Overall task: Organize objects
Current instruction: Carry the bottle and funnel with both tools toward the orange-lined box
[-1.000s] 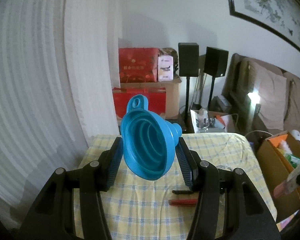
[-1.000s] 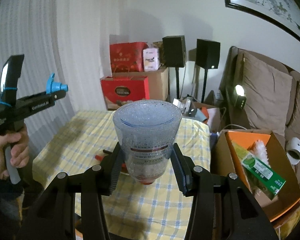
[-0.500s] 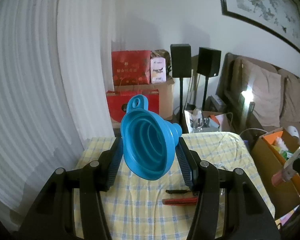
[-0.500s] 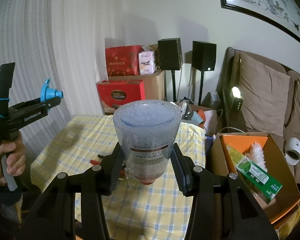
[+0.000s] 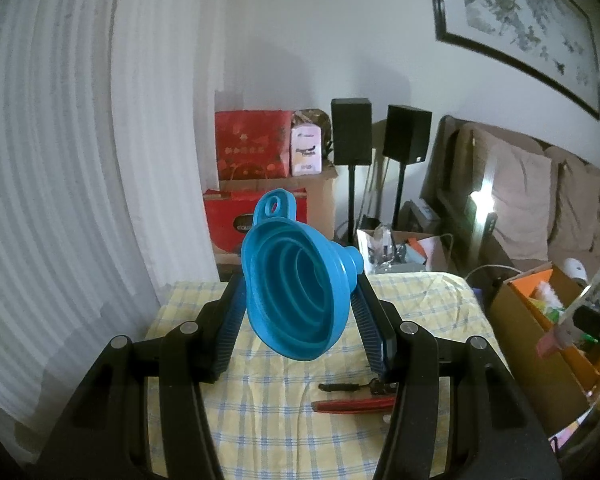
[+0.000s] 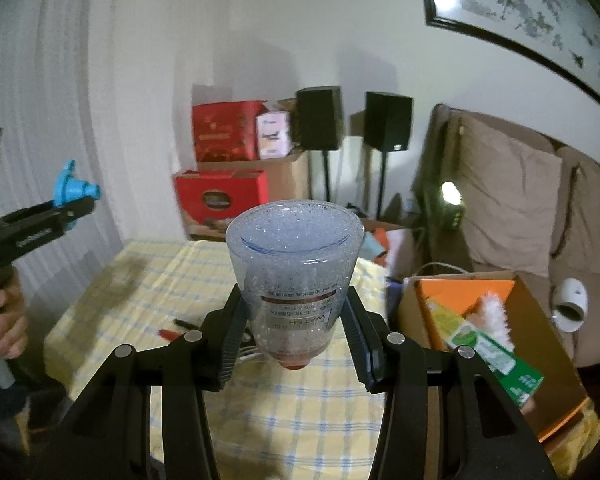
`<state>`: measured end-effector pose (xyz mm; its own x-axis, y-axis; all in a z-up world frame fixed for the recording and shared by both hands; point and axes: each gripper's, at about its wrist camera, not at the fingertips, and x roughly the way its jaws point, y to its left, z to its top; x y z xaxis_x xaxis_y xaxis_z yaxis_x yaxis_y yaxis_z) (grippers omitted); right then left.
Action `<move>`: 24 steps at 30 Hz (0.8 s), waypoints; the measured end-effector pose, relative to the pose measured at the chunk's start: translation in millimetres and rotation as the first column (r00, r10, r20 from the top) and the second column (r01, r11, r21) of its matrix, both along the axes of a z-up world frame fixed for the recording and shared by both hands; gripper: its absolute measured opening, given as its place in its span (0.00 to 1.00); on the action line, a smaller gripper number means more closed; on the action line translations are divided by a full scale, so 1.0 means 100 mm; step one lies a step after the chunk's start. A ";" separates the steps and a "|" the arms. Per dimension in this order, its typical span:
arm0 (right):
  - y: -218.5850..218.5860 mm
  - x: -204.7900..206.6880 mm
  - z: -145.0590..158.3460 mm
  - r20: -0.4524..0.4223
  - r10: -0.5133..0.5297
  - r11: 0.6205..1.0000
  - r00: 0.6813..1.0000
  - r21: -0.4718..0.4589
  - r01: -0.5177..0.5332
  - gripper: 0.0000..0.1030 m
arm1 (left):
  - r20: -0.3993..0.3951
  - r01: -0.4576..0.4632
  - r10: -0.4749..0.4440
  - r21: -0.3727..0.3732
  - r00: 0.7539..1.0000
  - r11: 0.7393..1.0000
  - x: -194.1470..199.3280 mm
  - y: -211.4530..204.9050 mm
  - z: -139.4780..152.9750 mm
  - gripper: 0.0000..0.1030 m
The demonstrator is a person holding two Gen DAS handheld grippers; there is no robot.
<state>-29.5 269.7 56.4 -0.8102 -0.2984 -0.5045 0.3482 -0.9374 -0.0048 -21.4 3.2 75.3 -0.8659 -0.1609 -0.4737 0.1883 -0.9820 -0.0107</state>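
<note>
Left wrist view: the left hand-held gripper [image 5: 300, 312] stays closed on the blue collapsible silicone funnel [image 5: 298, 290], lifted higher above the yellow checked table [image 5: 268, 412] than a second ago. Right wrist view: the right hand-held gripper [image 6: 294, 320] still clamps the clear plastic water bottle [image 6: 294, 276], upside down — both carried aloft, neither yet placed.

Pretty dim room, heavy fisheye warping at the edges, and that small lamp [image 6: 449, 191] beside the sofa [image 6: 512, 184] glares while the right view smears.
</note>
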 end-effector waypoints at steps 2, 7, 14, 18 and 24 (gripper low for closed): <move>0.02 -0.01 0.00 -0.008 -0.023 1.000 1.000 0.014 0.023 0.46 | -0.005 0.020 -0.020 0.010 1.000 1.000 0.01 0.02 0.02 0.49; 0.09 -0.02 0.01 -0.012 -0.053 0.998 0.999 0.019 0.053 0.46 | -0.026 0.072 -0.072 0.009 0.997 0.997 0.03 0.11 0.09 0.49; 0.18 -0.01 0.05 -0.044 -0.115 0.992 0.992 0.052 0.117 0.46 | -0.030 0.077 -0.077 0.010 0.997 0.997 -0.02 0.14 0.13 0.49; 0.26 -0.01 0.07 -0.048 -0.127 0.991 0.991 0.045 0.129 0.46 | -0.031 0.087 -0.087 0.005 0.996 0.996 -0.05 0.19 0.16 0.49; 0.33 0.02 0.11 -0.062 -0.143 0.989 0.988 0.039 0.145 0.46 | -0.028 0.100 -0.100 -0.011 0.995 0.995 -0.08 0.30 0.16 0.49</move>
